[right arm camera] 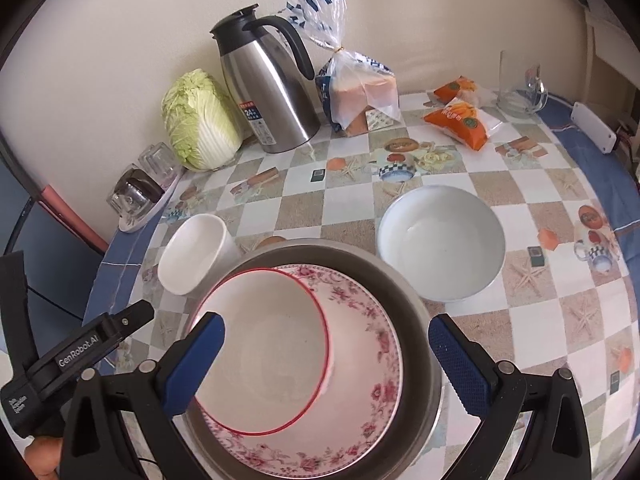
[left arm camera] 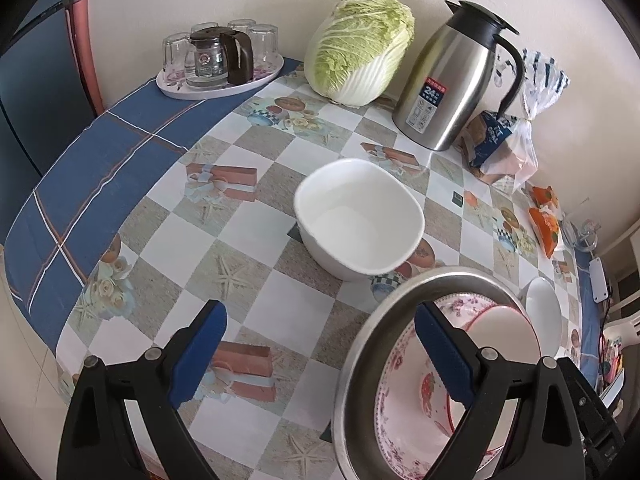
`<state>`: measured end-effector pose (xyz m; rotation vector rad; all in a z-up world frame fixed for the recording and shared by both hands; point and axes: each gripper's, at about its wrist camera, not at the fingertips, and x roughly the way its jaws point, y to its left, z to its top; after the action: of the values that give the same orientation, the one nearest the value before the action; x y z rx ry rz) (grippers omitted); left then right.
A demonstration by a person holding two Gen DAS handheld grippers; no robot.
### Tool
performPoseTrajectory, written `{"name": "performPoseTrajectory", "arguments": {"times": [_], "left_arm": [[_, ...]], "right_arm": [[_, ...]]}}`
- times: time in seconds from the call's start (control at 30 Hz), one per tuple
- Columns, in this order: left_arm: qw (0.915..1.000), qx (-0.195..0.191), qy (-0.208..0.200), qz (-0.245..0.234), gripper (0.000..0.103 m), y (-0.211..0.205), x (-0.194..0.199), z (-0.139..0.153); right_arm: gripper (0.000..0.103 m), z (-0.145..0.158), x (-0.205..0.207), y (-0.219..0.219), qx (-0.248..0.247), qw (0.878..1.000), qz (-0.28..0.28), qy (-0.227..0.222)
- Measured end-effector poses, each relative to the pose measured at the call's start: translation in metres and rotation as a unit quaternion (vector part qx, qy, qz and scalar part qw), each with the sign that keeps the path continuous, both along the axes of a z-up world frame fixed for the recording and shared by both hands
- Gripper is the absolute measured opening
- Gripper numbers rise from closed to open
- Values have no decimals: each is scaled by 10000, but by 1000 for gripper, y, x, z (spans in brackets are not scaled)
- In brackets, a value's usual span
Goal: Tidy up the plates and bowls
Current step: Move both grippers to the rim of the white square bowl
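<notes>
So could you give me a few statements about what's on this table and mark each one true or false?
1. The red-rimmed bowl sits inside the flowered dish, which lies in the metal basin. True.
2. The square white bowl has a plate stacked in it. False: it is empty.
3. The cabbage stands beside the steel jug by the wall. True.
4. The left gripper is clamped on the basin's rim. False: its jaws stand wide open, holding nothing.
5. The round white bowl is in the basin. False: it stands on the tablecloth beside it.
</notes>
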<state>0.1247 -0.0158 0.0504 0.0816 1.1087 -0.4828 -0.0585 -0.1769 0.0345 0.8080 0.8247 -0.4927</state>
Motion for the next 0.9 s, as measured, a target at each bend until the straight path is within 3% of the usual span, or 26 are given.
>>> {"name": "performPoseTrajectory", "arguments": {"times": [0.9], "left_arm": [[9973,-347,540,368,95,40,52,-32]], "right_arm": [[103,11,29,19,-584,9965,-101,589]]}}
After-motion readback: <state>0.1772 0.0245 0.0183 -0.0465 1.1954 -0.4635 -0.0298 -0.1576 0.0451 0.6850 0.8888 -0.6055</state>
